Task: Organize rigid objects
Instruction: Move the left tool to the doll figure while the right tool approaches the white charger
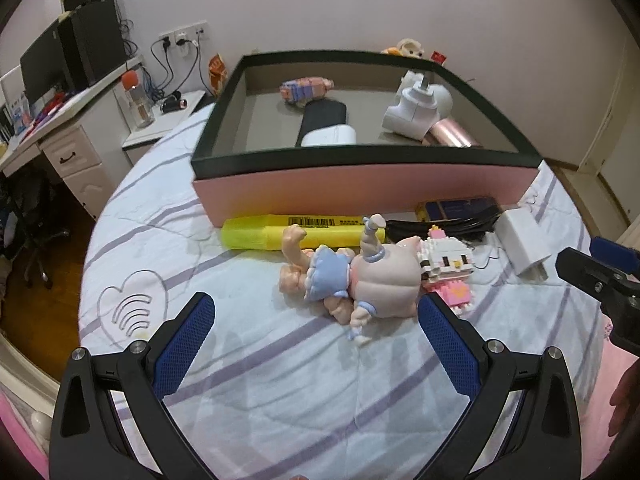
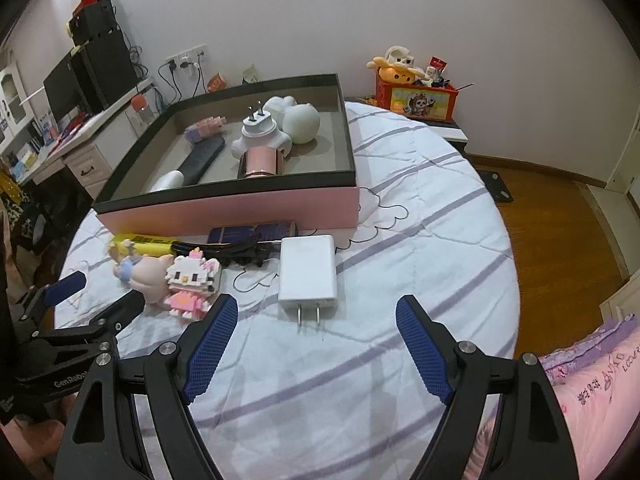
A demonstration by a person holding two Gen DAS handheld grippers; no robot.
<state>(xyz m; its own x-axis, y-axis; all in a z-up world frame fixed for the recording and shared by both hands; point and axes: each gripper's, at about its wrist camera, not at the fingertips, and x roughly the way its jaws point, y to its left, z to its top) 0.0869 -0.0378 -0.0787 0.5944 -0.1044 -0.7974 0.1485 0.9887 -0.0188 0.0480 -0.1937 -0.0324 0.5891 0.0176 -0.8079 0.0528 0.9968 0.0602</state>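
Left wrist view: the left gripper (image 1: 316, 320) hangs over the bed (image 1: 280, 392) with its jaws wide apart and nothing between them. Just past its fingertips lies a doll (image 1: 352, 276) in a blue dress, on its side, touching a block-built cat (image 1: 448, 268) in pink on its right. Behind the doll a yellow highlighter (image 1: 276, 232) lies along the foot of the pink box (image 1: 360, 192), with a black cable bundle (image 1: 444, 226) and a dark blue packet (image 1: 456, 206) further right. A white charger (image 1: 524, 240) sits at the right end of the row, prongs toward the camera. Inside the box are a block toy (image 1: 304, 88), a black case (image 1: 322, 120), a white adapter (image 1: 412, 110) and a pink cylinder (image 1: 452, 136). The right gripper (image 1: 592, 270) pokes in from the right edge, near the charger.

Right wrist view: the right gripper (image 2: 316, 312) also has its jaws standing apart, empty, and the charger (image 2: 307, 268) lies flat on the bed (image 2: 420, 240) just ahead of them, not touched. To its left are the cat (image 2: 192, 280) and the doll (image 2: 140, 268), then the highlighter (image 2: 144, 240) and cable bundle (image 2: 236, 252) against the box (image 2: 240, 208). The left gripper (image 2: 102, 292) reaches in from the left, its fingers either side of the doll's end of the row. A desk (image 2: 80, 136) stands beyond the bed's far left.
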